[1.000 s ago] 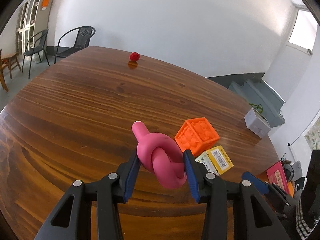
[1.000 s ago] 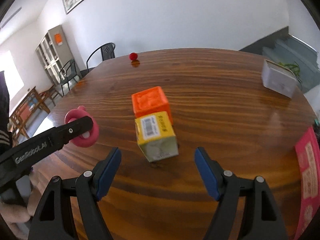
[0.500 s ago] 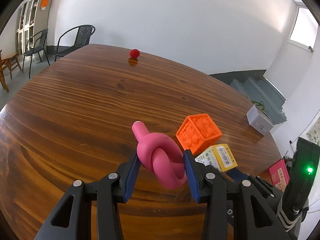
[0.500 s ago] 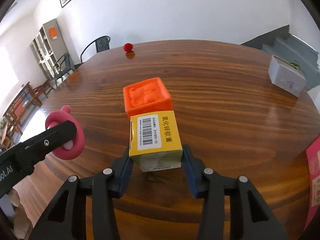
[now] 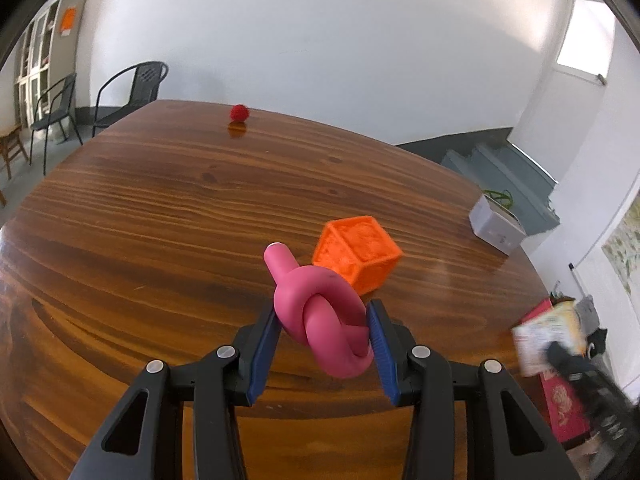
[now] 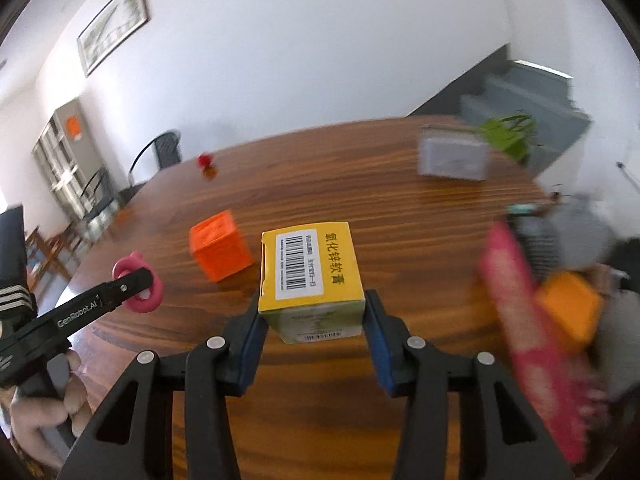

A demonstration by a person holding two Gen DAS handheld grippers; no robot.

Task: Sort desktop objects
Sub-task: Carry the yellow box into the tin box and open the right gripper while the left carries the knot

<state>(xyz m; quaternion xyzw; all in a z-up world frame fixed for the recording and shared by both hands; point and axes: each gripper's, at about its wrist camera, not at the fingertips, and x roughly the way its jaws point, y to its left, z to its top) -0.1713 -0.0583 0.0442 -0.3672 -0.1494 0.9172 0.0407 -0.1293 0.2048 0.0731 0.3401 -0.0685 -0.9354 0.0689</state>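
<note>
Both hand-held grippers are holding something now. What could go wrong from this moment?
1. The right hand-held gripper pinches only the near end of the yellow box; most of it sticks out forward, so it might tilt or slip in a fast swing.
2. The pink knot toy in the left hand-held gripper looks soft and rounded, so it could squeeze out.
3. The orange cube sits just beyond the knot; a low pass could knock it.

Pink knot (image 5: 324, 320), orange cube (image 5: 358, 254), yellow barcoded box (image 6: 311, 272), red ball (image 5: 239, 112).
</note>
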